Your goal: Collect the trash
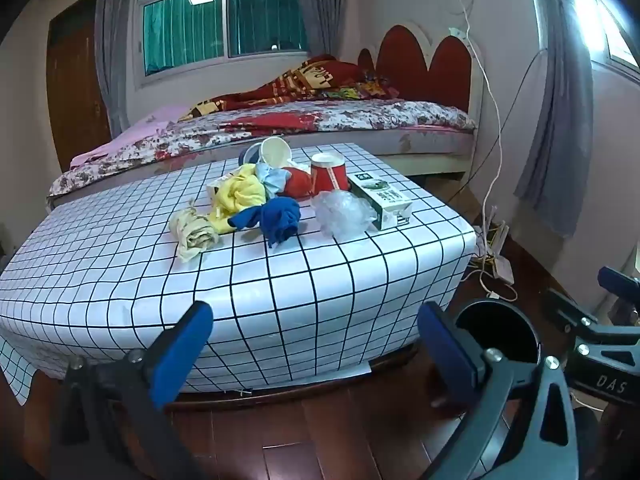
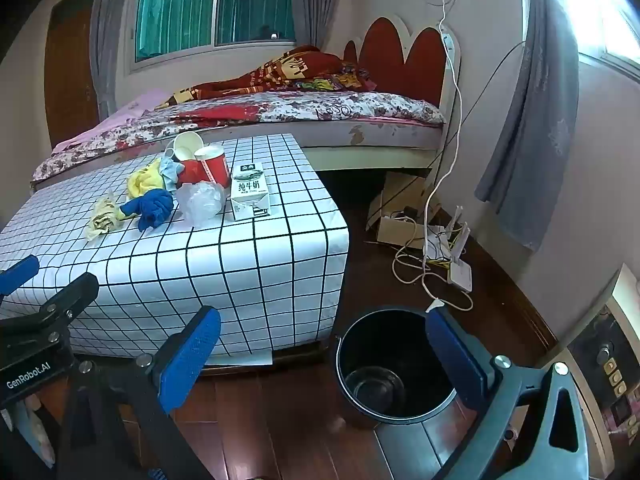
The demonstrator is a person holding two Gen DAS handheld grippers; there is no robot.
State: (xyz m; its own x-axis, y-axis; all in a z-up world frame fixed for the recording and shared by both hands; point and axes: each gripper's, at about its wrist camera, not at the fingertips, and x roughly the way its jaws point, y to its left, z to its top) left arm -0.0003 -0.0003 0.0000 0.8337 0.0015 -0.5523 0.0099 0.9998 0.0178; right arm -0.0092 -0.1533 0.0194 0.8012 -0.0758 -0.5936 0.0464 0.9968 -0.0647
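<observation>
- Before the desk, both hand-held grippers tilt downward, jaws wide and empty: left, right.
- Trash sits far back on the desk, well apart from both: carton, cups, plastic, rags.
- Bucket stands on the floor beside the desk.

On the table lie three paper cups: one white-lined cup tipped at twelve o'clock of the heap, two red cups beside it. There are four crumpled cloths: yellow, light blue, dark blue and beige. One milk carton sits at three o'clock, with one clear plastic wad. One black bucket stands on the floor.
</observation>
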